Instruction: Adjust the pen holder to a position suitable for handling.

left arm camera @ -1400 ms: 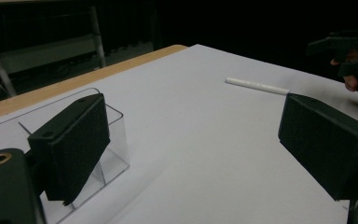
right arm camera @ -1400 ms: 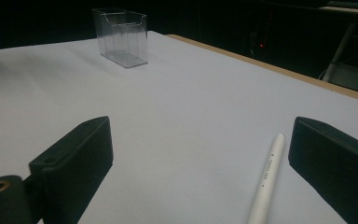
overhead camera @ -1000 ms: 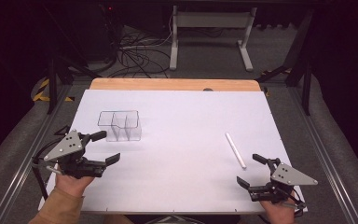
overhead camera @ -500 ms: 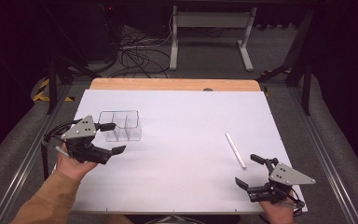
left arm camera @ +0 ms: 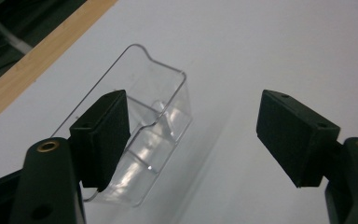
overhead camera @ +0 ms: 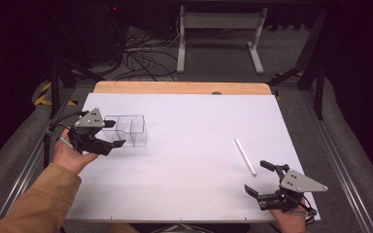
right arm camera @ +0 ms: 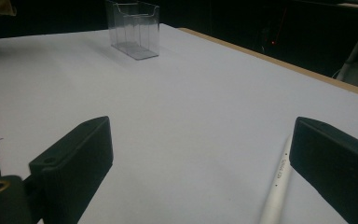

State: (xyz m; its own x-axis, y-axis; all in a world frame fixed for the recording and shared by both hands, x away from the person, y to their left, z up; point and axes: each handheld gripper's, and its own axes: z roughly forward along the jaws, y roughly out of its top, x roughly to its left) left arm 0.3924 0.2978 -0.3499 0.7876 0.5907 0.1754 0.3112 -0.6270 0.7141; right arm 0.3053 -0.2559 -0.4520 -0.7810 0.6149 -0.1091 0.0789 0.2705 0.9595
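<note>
We bring the left gripper (overhead camera: 110,134), jaws spread, beside the clear holder (overhead camera: 131,130) to grasp it; right gripper (overhead camera: 261,179) spread near the white pen (overhead camera: 245,156).

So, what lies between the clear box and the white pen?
Nothing: in the high view, only bare white table lies between the clear box and the white pen.

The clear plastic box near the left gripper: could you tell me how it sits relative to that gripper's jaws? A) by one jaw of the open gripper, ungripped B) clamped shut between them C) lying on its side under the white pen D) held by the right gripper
A: the left gripper is wide open, and the clear plastic box stands on the table beside one jaw, not squeezed.
</note>
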